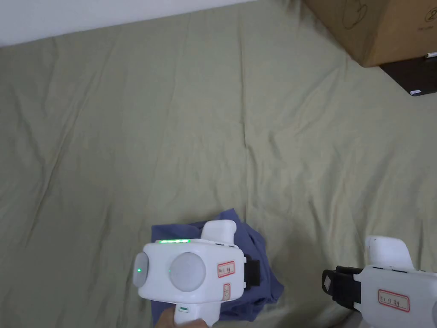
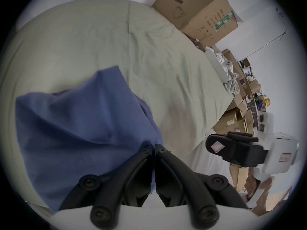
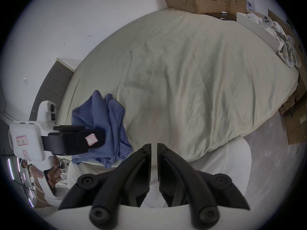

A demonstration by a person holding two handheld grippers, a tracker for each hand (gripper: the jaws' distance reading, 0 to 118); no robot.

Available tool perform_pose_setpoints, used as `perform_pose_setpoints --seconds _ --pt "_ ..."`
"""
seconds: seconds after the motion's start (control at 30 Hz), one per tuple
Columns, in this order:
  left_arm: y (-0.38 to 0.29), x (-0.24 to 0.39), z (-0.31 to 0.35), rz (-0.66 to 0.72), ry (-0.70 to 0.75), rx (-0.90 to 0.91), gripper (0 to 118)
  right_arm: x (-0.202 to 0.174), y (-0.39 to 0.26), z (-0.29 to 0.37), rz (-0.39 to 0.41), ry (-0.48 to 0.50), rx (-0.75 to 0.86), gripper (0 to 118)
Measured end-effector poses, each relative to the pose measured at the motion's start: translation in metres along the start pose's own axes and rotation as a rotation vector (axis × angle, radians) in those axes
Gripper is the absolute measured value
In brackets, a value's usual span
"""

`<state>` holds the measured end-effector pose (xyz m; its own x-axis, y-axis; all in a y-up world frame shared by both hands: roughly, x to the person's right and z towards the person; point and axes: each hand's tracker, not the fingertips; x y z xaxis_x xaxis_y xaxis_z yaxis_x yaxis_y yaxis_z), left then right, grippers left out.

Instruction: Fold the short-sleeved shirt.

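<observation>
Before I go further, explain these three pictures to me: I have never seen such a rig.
A person holds a handheld tool in each hand. One picture comes from a camera on the person's head, the other two from a camera on each tool. A crumpled blue shirt lies near the front edge of a bed with a pale green sheet. The left tool hovers over the shirt, jaws together; whether they pinch cloth I cannot tell. The right tool is off to the side, nearly shut, holding nothing. A cardboard box sits at the far corner.
</observation>
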<state>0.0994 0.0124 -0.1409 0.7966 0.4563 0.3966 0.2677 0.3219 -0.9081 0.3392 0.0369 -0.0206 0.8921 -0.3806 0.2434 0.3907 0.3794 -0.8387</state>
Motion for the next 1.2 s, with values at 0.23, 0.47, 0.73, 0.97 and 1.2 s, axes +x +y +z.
perform_pose_setpoints --seconds 0.23,0.47,0.73,0.97,1.2 --pt "-0.003 -0.013 0.04 0.098 -0.197 0.067 3 -0.013 0.007 0.006 0.045 0.018 0.001 8" --pt "-0.032 -0.094 0.126 0.297 -0.194 0.296 3 -0.067 0.027 -0.007 0.216 0.096 -0.004 8" --pt "-0.073 -0.18 0.15 0.504 -0.081 0.312 104 -0.134 0.045 -0.068 0.395 0.135 -0.059 8" --pt "-0.059 -0.198 0.105 0.51 -0.221 0.246 114 -0.105 0.045 -0.095 0.256 0.105 -0.091 8" --pt "-0.025 -0.193 0.055 0.432 -0.358 0.146 116 -0.088 0.047 -0.098 0.169 0.146 -0.1 8"
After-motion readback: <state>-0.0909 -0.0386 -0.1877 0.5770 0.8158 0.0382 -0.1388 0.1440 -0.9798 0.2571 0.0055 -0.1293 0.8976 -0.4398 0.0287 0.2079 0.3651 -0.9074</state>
